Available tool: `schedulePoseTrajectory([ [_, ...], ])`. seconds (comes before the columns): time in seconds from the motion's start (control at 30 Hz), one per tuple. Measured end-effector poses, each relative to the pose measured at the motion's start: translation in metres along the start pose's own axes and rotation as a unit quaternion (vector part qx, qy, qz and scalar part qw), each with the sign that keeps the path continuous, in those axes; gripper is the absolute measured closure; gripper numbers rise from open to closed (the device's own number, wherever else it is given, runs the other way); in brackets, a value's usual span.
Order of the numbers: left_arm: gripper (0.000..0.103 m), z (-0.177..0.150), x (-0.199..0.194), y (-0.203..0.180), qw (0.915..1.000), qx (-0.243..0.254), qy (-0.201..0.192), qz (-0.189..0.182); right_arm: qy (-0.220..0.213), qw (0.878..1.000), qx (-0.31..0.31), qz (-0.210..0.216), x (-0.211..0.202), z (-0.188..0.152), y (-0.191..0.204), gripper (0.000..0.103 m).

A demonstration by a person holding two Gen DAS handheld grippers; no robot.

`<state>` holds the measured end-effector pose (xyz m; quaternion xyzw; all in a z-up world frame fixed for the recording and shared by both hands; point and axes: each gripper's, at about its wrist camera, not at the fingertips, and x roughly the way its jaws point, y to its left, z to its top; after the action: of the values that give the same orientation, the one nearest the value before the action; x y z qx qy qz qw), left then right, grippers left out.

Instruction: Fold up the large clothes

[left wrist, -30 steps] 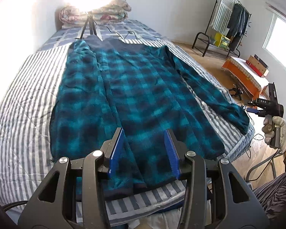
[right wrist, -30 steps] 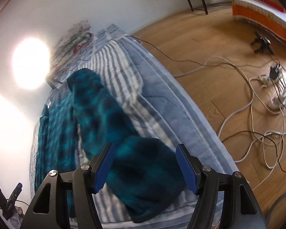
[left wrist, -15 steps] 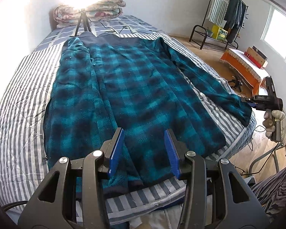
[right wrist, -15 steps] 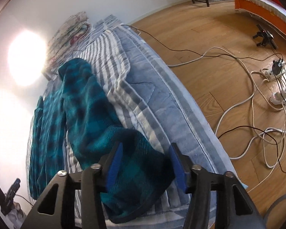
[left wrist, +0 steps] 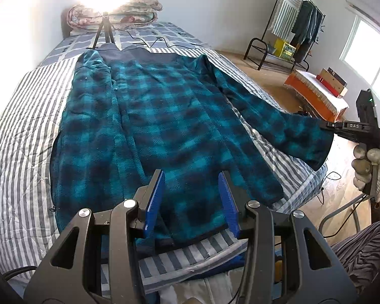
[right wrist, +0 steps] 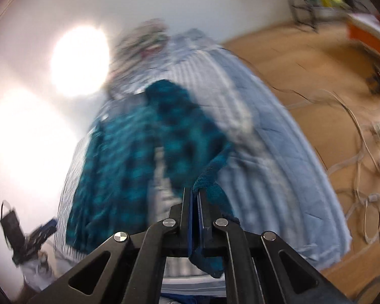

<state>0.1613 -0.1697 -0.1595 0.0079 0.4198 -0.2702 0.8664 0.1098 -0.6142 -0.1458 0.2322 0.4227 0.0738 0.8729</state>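
Observation:
A large teal and black plaid fleece garment (left wrist: 164, 126) lies spread flat on the striped bed (left wrist: 20, 131). Its left sleeve is folded in over the body. My left gripper (left wrist: 191, 200) is open and empty, hovering above the garment's hem near the foot of the bed. My right gripper (right wrist: 195, 202) is shut on the cuff of the right sleeve (right wrist: 210, 174) and holds it lifted off the bed's right edge. In the left wrist view the right gripper (left wrist: 326, 125) shows at the far right with the sleeve (left wrist: 278, 124) stretched to it.
A tripod (left wrist: 103, 30) with a bright lamp stands at the head of the bed by folded quilts (left wrist: 129, 12). A clothes rack (left wrist: 293, 25) and an orange bench (left wrist: 316, 93) stand on the wooden floor to the right. Cables (right wrist: 362, 152) lie on the floor.
My right gripper closed on the sleeve cuff and lifted it off the bed; its view is now blurred by motion. My left gripper stayed open above the hem.

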Motion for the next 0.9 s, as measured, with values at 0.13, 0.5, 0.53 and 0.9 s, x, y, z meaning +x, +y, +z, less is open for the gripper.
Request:
schedulePoseTrajectory([
  [0.13,0.058,-0.001,-0.003,0.005,0.9998,-0.017,0.001,-0.008,0.014,0.997,-0.07,0.025,0.01,-0.004,0.056,0.103],
  [0.5,0.058,-0.002,0.0,0.016,0.9972,-0.065,0.017,-0.032,0.11,0.97,-0.206,0.07,0.087,-0.039,0.161,0.103],
  [0.53,0.058,-0.002,0.002,0.016,0.9968,-0.069,0.019,-0.034,0.121,0.967,-0.212,0.077,0.094,-0.044,0.166,0.103],
  [0.9,0.058,-0.006,0.034,0.016,0.9866,-0.129,0.058,-0.081,0.206,0.945,-0.238,0.094,0.146,-0.057,0.175,0.086],
])
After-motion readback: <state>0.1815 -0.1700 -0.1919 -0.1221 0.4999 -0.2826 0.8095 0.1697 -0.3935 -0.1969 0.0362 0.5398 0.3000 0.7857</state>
